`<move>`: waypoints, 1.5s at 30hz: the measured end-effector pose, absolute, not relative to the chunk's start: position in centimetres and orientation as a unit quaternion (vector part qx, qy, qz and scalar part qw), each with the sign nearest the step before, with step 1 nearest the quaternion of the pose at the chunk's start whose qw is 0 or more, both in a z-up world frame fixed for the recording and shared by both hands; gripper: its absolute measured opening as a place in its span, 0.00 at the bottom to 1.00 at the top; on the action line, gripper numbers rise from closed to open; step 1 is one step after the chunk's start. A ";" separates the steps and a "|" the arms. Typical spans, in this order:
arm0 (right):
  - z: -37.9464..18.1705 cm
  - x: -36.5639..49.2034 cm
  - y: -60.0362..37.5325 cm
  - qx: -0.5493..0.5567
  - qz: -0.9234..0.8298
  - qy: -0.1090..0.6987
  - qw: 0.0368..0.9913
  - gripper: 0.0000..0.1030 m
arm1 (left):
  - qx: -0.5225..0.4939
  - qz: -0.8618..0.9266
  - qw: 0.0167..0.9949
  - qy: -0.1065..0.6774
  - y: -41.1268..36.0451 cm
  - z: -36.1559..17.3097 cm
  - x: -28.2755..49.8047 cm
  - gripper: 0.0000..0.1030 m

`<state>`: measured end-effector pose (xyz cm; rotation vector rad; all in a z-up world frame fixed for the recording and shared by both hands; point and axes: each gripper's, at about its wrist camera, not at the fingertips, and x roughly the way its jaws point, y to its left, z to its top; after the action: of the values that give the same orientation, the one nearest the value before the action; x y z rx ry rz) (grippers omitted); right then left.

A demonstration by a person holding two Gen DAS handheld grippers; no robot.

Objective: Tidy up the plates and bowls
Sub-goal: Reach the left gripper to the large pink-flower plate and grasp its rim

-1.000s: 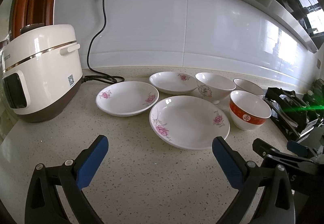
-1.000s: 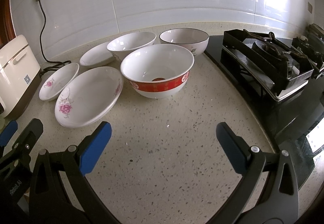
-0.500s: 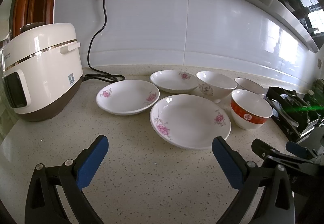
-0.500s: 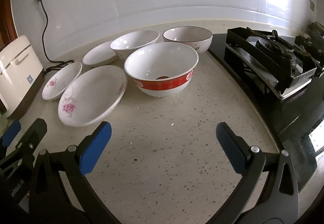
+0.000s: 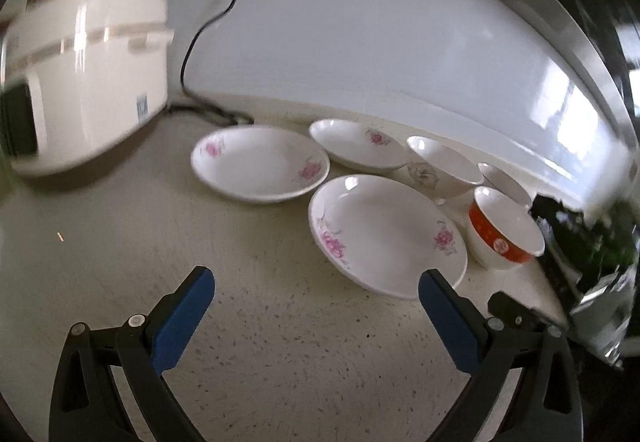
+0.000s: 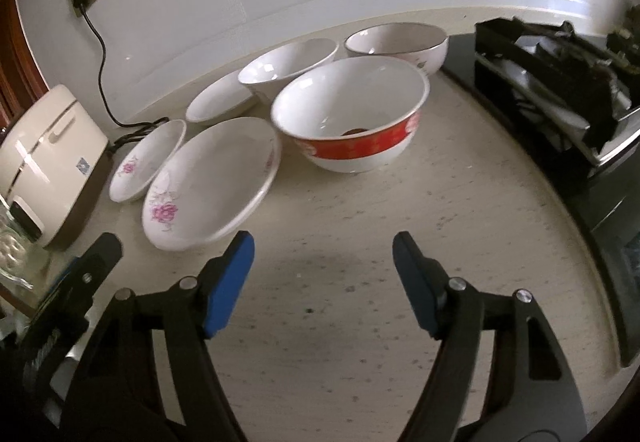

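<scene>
Both jaws gape, empty: left gripper (image 5: 316,284), right gripper (image 6: 323,247). Mid-frame lie floral white ceramic plates (image 5: 387,236) beside a red-banded white bowl (image 6: 350,114); a thin-rim pinch could slip.

The left claw (image 5: 316,286) now sits tilted and closer to the dishes, its view smeared by motion, with the rice cooker (image 5: 84,82) looming larger at the left. The right claw (image 6: 323,248) has narrowed its opening and moved nearer the red-banded bowl (image 6: 352,114); its left blue pad now sits just beside the rim of the large flowered plate (image 6: 212,182).
</scene>
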<state>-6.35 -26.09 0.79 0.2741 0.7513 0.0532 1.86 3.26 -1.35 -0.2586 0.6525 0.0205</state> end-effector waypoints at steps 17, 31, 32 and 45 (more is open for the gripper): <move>-0.7 -2.4 -23.1 0.207 0.059 0.397 0.892 0.48 | -0.254 -0.031 0.895 0.366 5.9 -4.1 6.7 0.60; -1.0 0.3 -22.8 0.247 0.056 0.394 0.884 0.29 | -0.242 -0.066 0.891 0.378 4.9 -4.2 7.8 0.23; -1.2 0.5 -22.7 0.248 0.060 0.396 0.882 0.24 | -0.241 -0.069 0.892 0.377 4.9 -4.1 7.6 0.21; -0.3 -1.0 -20.8 0.196 0.063 0.371 0.906 0.19 | -0.212 -0.055 0.906 0.362 4.5 -3.4 6.0 0.20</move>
<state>-1.05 -20.80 -0.26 0.4039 0.7667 0.1304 5.97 4.48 -3.41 -0.4376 0.7483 -0.1142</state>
